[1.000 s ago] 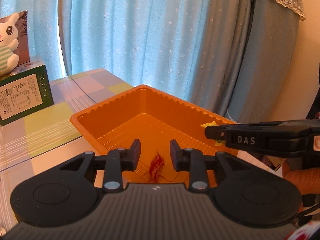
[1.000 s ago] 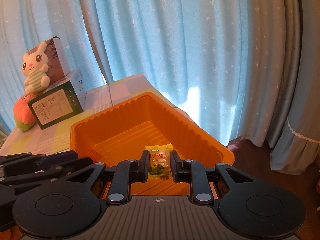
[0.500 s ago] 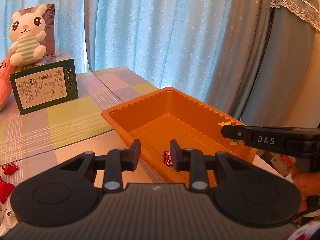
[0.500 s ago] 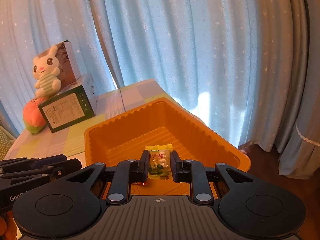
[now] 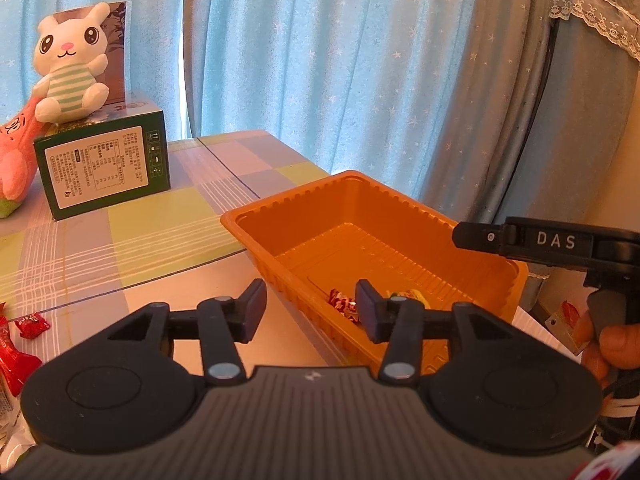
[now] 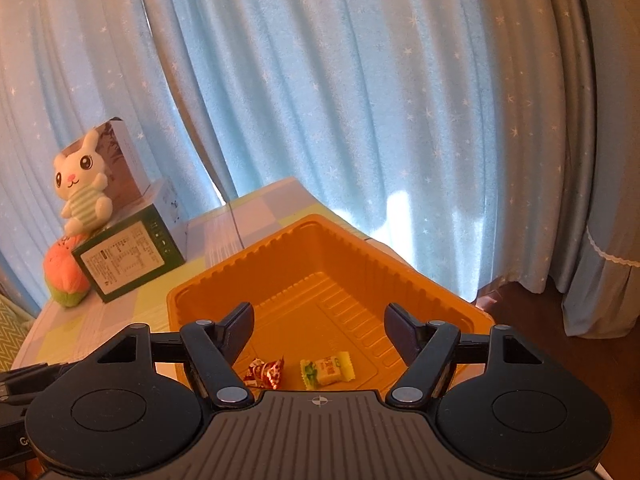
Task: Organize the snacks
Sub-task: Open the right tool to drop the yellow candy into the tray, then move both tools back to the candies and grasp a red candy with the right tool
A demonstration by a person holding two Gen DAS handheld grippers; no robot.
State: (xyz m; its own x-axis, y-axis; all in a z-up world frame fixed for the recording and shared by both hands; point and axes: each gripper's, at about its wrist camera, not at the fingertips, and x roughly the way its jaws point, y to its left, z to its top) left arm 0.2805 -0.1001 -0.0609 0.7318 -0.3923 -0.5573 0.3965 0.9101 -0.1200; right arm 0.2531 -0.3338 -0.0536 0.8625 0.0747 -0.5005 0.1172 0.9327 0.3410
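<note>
An orange plastic tray [image 5: 400, 240] stands at the table's right end; it also shows in the right wrist view [image 6: 320, 276]. On its floor lie a red wrapped candy [image 6: 266, 372] and a yellow-green wrapped candy [image 6: 328, 370]; both show in the left wrist view, the red one [image 5: 342, 304] and part of the yellow one [image 5: 408, 296]. My right gripper [image 6: 318, 322] is open and empty above the tray's near end. My left gripper [image 5: 310, 312] is open and empty over the tray's near left rim. The right gripper's finger [image 5: 520, 240] shows in the left wrist view.
A green box [image 5: 104, 164] with a plush rabbit [image 5: 72, 68] on top and an orange plush toy [image 5: 14, 160] stand at the table's back left. Red snack packets [image 5: 24, 336] lie at the left edge. Blue curtains hang behind the table.
My right gripper has opened and dropped the yellow-green candy into the tray beside the red one. My left gripper has drawn back and left, and its jaws have widened.
</note>
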